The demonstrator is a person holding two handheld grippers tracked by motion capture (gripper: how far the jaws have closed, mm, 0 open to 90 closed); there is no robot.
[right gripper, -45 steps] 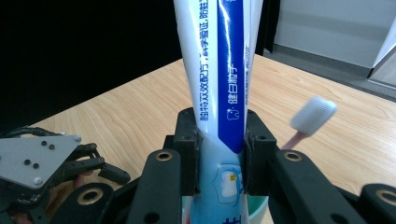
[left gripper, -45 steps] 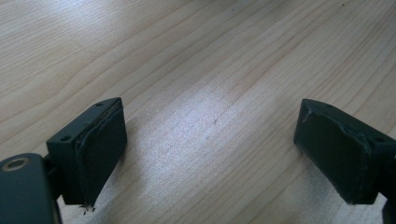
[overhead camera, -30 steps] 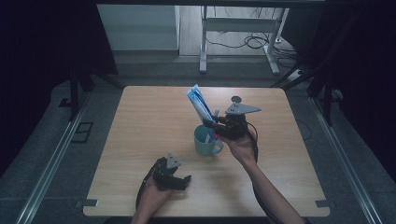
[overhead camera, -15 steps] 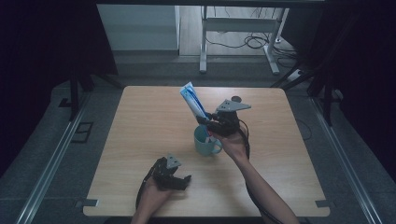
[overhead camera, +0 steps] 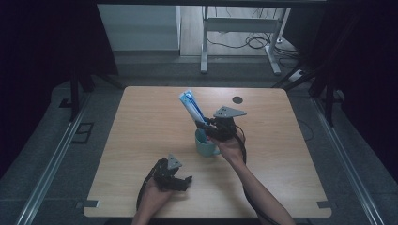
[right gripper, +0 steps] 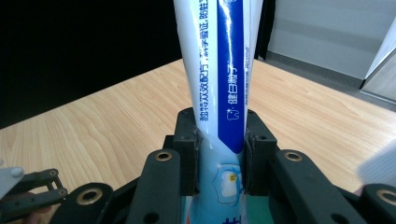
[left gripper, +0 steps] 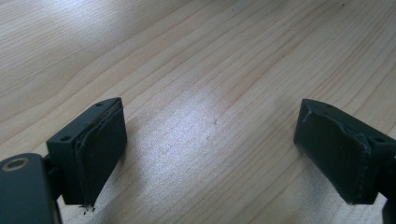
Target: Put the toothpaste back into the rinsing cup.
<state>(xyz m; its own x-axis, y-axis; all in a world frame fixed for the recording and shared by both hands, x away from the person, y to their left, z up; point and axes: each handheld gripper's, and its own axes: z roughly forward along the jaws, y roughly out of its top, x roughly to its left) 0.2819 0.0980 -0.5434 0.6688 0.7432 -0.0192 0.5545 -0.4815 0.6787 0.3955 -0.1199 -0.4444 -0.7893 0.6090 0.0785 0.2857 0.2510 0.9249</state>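
At the left, the left gripper rests low on the near part of the tabletop with its fingers spread wide over bare wood, nothing between them — it sits where it sat a second ago. Moving right, the teal cup stands near the middle of the tabletop. Above it the right gripper has its fingers pressed onto the lower body of a blue-and-white toothpaste tube, which leans up and away to the left. Over the last second that hand has shifted leftward and lowered, so the tube's bottom end now hangs at or just inside the cup's mouth; this looks like the tube being stood in the cup, nearly done, with release left to make.

The tabletop is pale wood-grain — a small dark round mark lies toward its far right. Beyond it are grey floor, a metal frame's legs and loose cables, with dark surroundings on both sides.
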